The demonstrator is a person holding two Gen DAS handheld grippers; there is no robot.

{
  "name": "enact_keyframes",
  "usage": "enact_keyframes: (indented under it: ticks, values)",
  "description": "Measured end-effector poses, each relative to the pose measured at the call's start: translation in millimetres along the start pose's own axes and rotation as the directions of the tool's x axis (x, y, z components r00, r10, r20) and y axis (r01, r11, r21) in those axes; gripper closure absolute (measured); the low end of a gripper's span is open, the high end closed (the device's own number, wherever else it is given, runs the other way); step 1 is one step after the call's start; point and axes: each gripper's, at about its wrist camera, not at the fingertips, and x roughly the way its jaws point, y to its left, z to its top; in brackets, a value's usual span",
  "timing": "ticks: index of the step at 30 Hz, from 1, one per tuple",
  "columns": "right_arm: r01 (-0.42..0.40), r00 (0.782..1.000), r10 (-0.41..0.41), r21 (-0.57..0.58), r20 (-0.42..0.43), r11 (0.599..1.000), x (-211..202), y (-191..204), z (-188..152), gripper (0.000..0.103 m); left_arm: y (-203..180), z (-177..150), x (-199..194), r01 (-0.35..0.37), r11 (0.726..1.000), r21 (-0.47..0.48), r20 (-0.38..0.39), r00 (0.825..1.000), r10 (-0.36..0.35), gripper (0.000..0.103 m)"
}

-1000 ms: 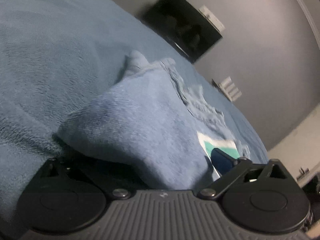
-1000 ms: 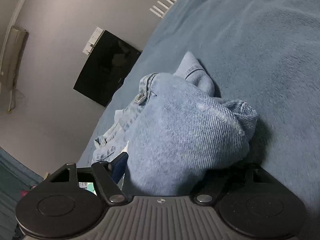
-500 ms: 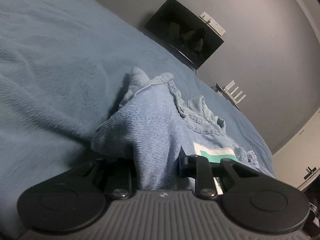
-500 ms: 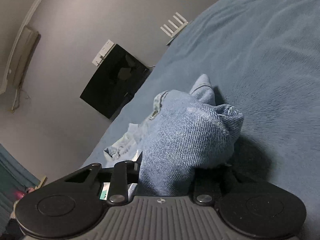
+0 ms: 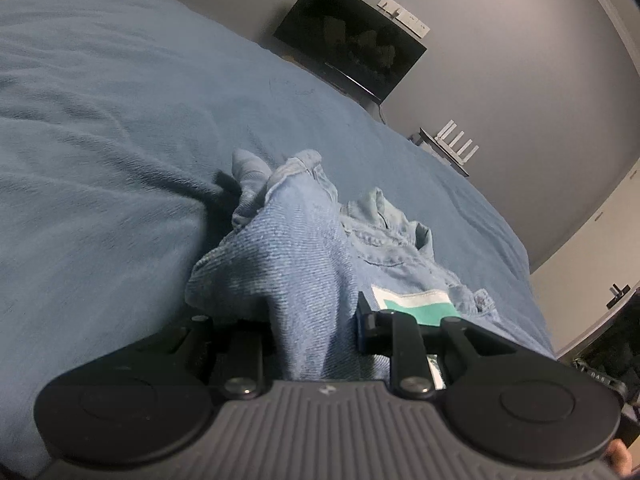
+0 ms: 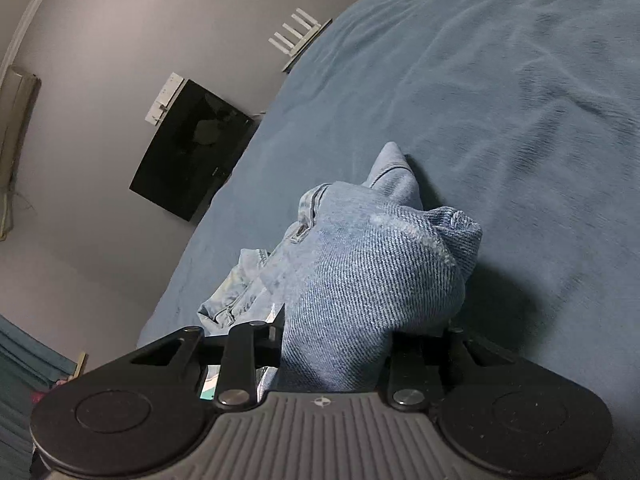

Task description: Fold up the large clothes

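A pair of light blue jeans (image 5: 304,240) lies bunched on the blue blanket of the bed (image 5: 100,140). My left gripper (image 5: 314,320) is shut on a fold of the denim, which drapes over and hides its fingertips. In the right wrist view the jeans (image 6: 372,272) bulge up between the jaws, and my right gripper (image 6: 336,340) is shut on that denim too. The waistband end (image 6: 316,204) trails away across the bed. A white and teal marker (image 5: 416,304) shows beside the left jaw.
A black TV (image 5: 352,48) hangs on the grey wall beyond the bed, with a white router (image 5: 456,148) on a shelf to its right. Both also show in the right wrist view, TV (image 6: 192,152) and router (image 6: 298,36). Blanket extends on all sides.
Both grippers closed on the denim and lifted it off the blanket, pulling back. The jeans stretch further away from the cameras and more bed and wall show.
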Motion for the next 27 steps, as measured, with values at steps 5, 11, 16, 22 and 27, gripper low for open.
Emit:
enact_keyframes:
  ticks: [5,11,16,22,27]
  values:
    - [0.085,0.993,-0.086,-0.006,-0.075,0.996,-13.8,-8.1,-5.5,0.063,7.1,3.9,5.2,-0.086,0.992,-0.089,-0.095,0.992,0.077,0.065]
    - [0.159,0.985,-0.151,0.098,-0.085,0.982,-35.4,-25.7,-16.6,0.034,6.2,4.8,-20.4,-0.184,0.975,-0.122,0.038,0.981,0.19,0.045]
    - [0.162,0.986,-0.159,0.054,-0.055,0.985,-35.6,-15.1,-22.4,0.028,-17.5,11.3,-25.5,-0.19,0.981,0.023,0.217,0.959,0.181,0.037]
    - [0.17,0.985,-0.168,0.058,-0.046,0.984,-16.7,-11.0,-22.6,0.028,-69.0,-3.8,-2.4,-0.093,0.931,0.353,0.198,0.98,0.022,0.037]
    - [0.196,0.981,-0.195,0.068,-0.023,0.978,-8.7,-15.6,-24.2,0.039,-68.8,-3.1,46.4,-0.156,0.917,0.368,0.039,0.988,0.152,0.037]
